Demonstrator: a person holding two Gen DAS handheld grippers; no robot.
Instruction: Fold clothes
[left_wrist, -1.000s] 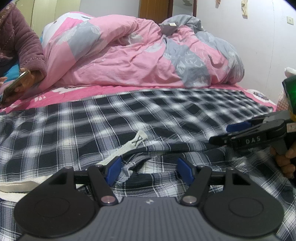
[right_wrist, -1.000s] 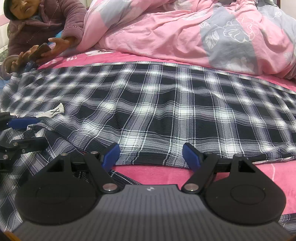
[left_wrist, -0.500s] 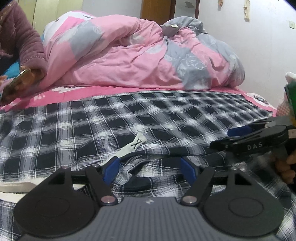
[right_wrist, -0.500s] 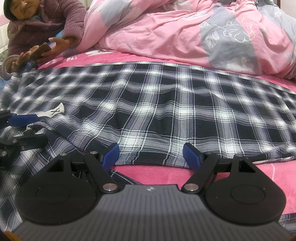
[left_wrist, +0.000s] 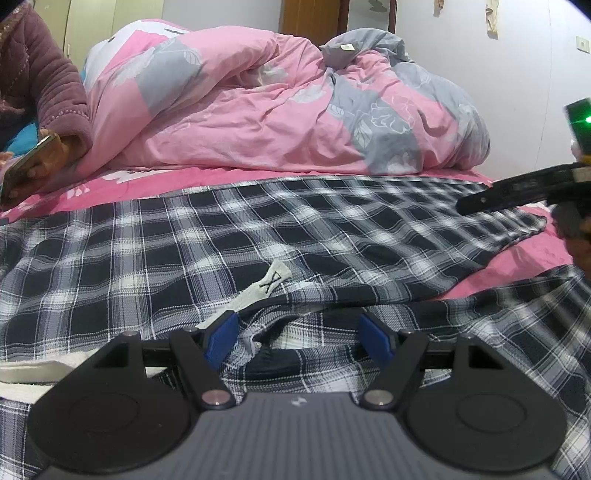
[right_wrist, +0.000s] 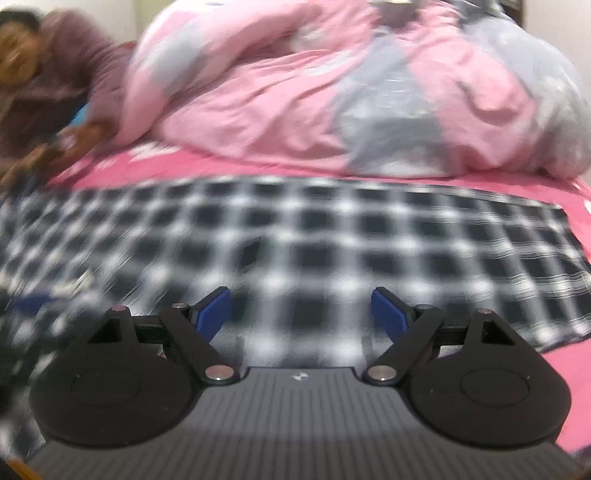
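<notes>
Home bedroom: bed (left_wrist: 155, 177) with pink sheet, rumpled pink-grey duvet (left_wrist: 280, 107), wooden door (left_wrist: 310, 16).

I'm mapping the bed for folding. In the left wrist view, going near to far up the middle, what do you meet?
Left claw → rumpled collar of the plaid shirt → white neck label → flat plaid shirt back → pink bedsheet → pink and grey duvet.

Woven cloth on soft bedding, matt plastic tools

The plaid garment (left_wrist: 258, 236) is thin woven cloth with a fabric label (left_wrist: 269, 282); the far quilt (left_wrist: 280, 107) is smooth, crumpled cotton-like cloth; the left gripper (left_wrist: 299, 338) is matt black plastic with blue pads (left_wrist: 221, 338) and shiny metal pivots.
</notes>
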